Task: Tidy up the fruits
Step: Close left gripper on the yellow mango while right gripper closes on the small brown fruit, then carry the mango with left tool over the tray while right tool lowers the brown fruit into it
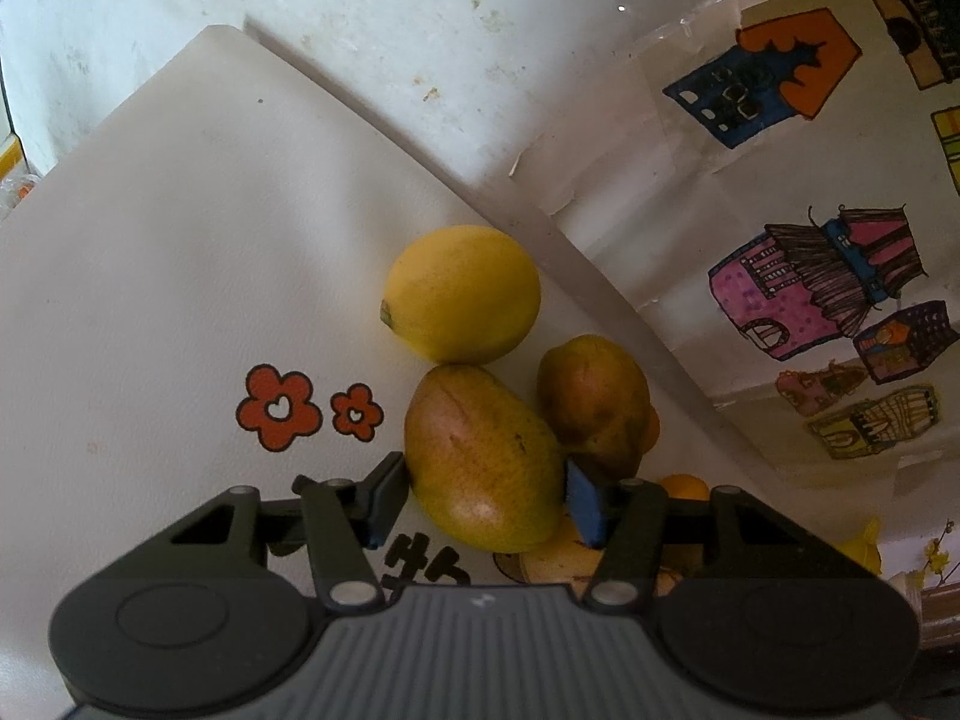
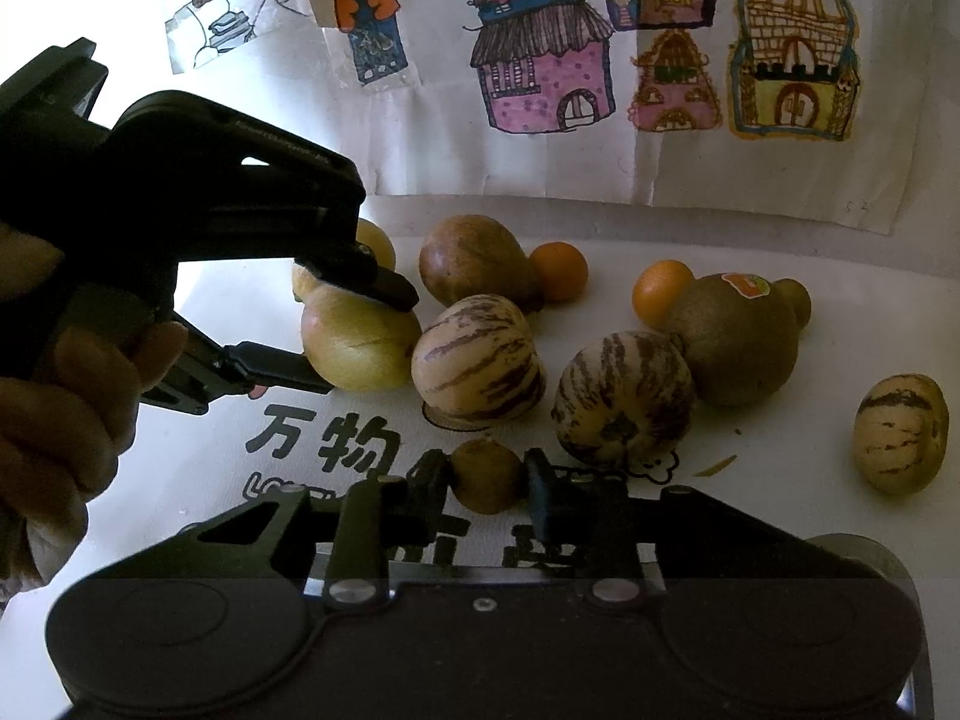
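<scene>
Mango (image 1: 486, 456): clamped in left gripper (image 1: 480, 495), likely for moving beside the lemon (image 1: 461, 293).
Kiwi (image 2: 487, 475): near, pinched by right gripper (image 2: 487, 483), likely for sorting.

Both views are fisheye cameras riding on hand-held tools, each looking forward and steeply down along its own fingers at the table (image 1: 180, 240). The left wrist view sits close over the left claw (image 1: 486, 495), facing the table's far edge and the wall drawings (image 1: 816, 282). The right wrist view, behind the right claw (image 2: 486, 480), faces the same drawings (image 2: 540, 60) square on. Both share the mango (image 1: 480, 456) (image 2: 360, 342); the right view also takes in the left claw (image 2: 354, 330) from the side.
</scene>
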The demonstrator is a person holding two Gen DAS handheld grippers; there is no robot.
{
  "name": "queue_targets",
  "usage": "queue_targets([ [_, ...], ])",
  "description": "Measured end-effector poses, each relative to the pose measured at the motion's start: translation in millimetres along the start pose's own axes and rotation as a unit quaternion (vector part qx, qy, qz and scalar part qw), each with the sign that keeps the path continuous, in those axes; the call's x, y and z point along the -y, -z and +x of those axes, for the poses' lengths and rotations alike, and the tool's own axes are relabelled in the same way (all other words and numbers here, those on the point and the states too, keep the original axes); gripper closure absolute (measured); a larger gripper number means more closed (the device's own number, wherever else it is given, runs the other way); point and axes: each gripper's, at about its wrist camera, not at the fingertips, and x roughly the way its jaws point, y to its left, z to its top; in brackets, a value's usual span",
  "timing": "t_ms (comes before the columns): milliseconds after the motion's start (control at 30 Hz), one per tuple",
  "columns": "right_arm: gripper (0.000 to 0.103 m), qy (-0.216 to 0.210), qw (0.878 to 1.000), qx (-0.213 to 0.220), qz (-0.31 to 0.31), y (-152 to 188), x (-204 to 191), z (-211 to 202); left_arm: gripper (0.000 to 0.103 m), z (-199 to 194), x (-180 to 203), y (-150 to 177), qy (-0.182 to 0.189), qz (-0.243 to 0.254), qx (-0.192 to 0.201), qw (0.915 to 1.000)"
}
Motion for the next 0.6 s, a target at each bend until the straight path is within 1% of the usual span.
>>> queue_targets([
  [167, 0.073, -0.002, 1.0, 0.001, 0.001, 1.4, 0.9, -1.0, 0.044, -3.5, 2.9, 6.0, -0.007, 0.023, 0.007, 0.9997],
  [333, 0.074, -0.004, 1.0, 0.003, 0.0, 3.8, -0.9, -3.2, 0.044, -14.5, -2.7, 12.5, 0.013, 0.021, 0.017, 0.9995],
  [433, 0.074, -0.004, 1.0, 0.004, -0.003, 5.7, -2.0, -5.3, 0.044, -21.8, -1.3, 15.1, 0.013, 0.037, 0.021, 0.999],
  [600, 0.074, -0.005, 1.0, 0.012, -0.009, 8.4, -4.0, -13.8, 0.044, -35.1, -7.2, 21.1, 0.015, 0.041, 0.02, 0.9988],
])
